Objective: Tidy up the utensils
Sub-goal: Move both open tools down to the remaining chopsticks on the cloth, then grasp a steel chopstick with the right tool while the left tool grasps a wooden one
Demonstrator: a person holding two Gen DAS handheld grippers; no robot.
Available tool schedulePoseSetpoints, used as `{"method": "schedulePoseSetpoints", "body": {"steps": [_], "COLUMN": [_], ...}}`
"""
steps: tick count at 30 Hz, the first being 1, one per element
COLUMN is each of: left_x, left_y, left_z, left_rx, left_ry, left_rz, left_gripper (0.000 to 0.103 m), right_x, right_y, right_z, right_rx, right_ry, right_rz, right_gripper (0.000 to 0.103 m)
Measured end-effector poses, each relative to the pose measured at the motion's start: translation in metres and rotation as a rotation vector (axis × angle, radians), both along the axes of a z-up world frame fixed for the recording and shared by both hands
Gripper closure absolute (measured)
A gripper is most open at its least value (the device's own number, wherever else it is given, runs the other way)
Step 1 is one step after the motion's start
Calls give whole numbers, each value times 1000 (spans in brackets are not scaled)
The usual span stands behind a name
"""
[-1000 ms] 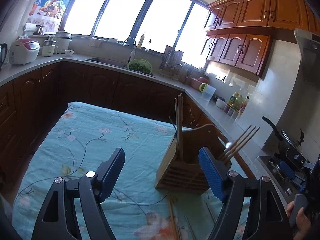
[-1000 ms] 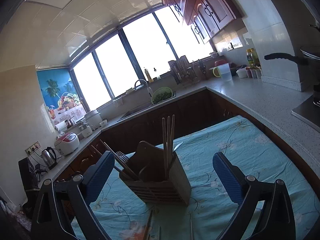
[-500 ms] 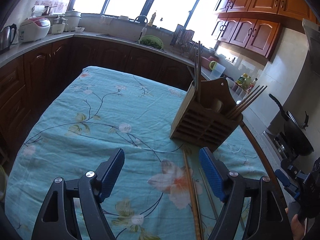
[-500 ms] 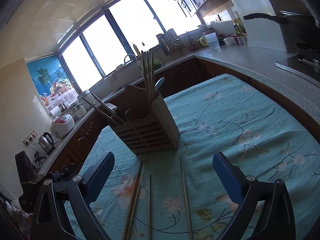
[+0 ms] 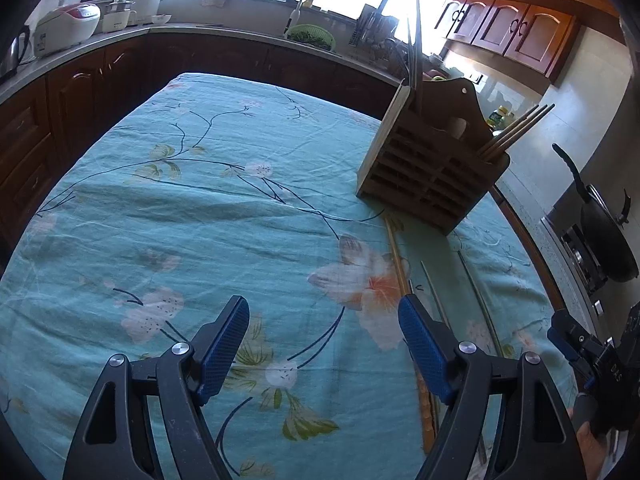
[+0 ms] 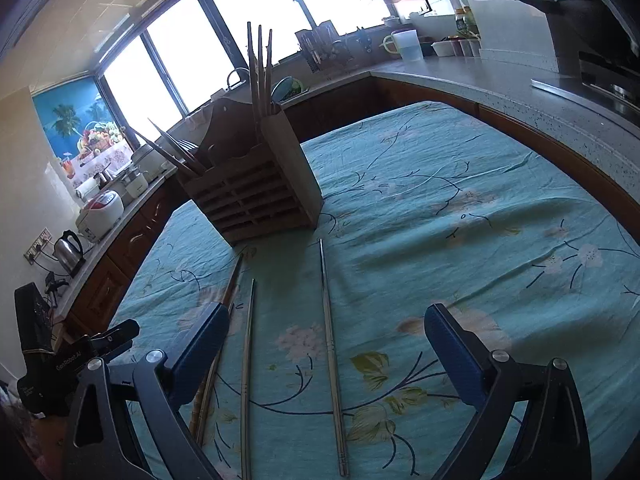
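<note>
Left wrist view: the left gripper [image 5: 324, 344] hangs above the desk [image 5: 168, 216] with its blue fingers [image 5: 224, 344] well apart and nothing between them. Under the gap lies only the teal floral cloth. Just past the finger on the right side of this view, a wooden chopstick [image 5: 396, 264] lies on the cloth, running from that finger up toward the wooden utensil holder [image 5: 428, 176]. Two thin metal chopsticks [image 5: 476, 292] lie beside it, farther right. The holder stands upright at the far right part of the desk, with chopsticks sticking out of its end compartments. At the right edge the right gripper [image 5: 576, 348] shows in part, a hand below it.

Right wrist view: the right gripper [image 6: 324, 356] also has its fingers [image 6: 452, 356] wide apart and empty. Between them one metal chopstick [image 6: 330, 332] lies lengthwise on the cloth, and a second [image 6: 247, 356] lies near the finger on the left side of this view. The wooden pair [image 6: 224, 320] runs partly under that finger. All point toward the holder [image 6: 256, 196], which stands beyond them.
</note>
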State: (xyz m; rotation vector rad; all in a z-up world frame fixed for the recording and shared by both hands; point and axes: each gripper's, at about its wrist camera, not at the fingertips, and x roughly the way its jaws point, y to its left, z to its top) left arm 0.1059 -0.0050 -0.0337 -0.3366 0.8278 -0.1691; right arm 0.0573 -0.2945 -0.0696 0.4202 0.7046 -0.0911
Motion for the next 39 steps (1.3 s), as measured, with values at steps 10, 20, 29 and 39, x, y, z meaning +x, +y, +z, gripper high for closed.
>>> {"method": "schedulePoseSetpoints", "body": {"steps": [10, 20, 29, 39], "left_x": [41, 101, 154, 175], "left_y": [-21, -53, -97, -128], "left_z": [-6, -13, -32, -53], "left_rx": [22, 69, 163, 289], "left_ry": [59, 98, 150, 141], "left_rz": [-78, -163, -252, -303], "left_gripper": [28, 48, 75, 96], "right_x": [28, 78, 122, 134], "right_y": [11, 12, 13, 32], "right_z": [-7, -24, -45, -49], "right_rx": [-55, -108, -177, -317], "right_ry": [63, 156, 260, 260], "right_rz": [64, 143, 184, 240], "right_gripper": [27, 47, 75, 86]}}
